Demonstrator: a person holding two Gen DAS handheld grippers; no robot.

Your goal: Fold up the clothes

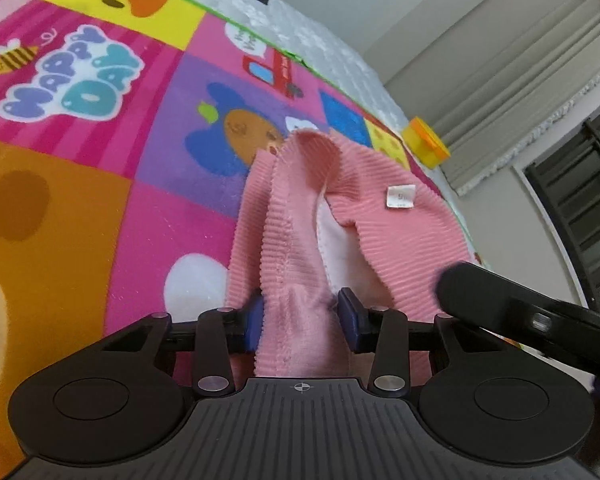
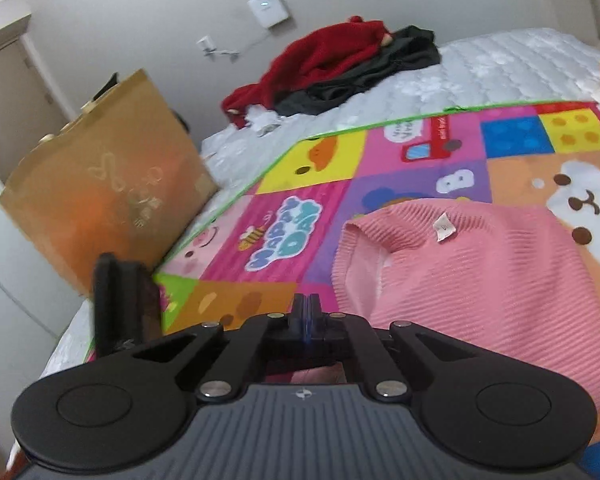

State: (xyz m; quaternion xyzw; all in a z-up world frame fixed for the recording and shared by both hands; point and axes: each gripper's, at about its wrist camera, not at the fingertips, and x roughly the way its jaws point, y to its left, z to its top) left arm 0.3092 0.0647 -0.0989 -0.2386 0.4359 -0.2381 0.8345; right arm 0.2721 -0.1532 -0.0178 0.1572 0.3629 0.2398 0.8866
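On the mat (image 2: 300,208), the left tongs (image 1: 302,314) stand spread around a fold of the sweater (image 1: 300,216), while the right tongs (image 2: 306,312) are pressed together at its edge.

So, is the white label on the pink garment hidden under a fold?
No, the white label lies exposed on top of the ribbed pink garment, plainly visible in the left wrist view.

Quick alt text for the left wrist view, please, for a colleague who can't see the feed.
The left gripper sits open, its blue pads either side of a raised fold of the pink ribbed garment, which lies on a colourful cartoon play mat. A white label shows on the garment; the right gripper enters at the right.
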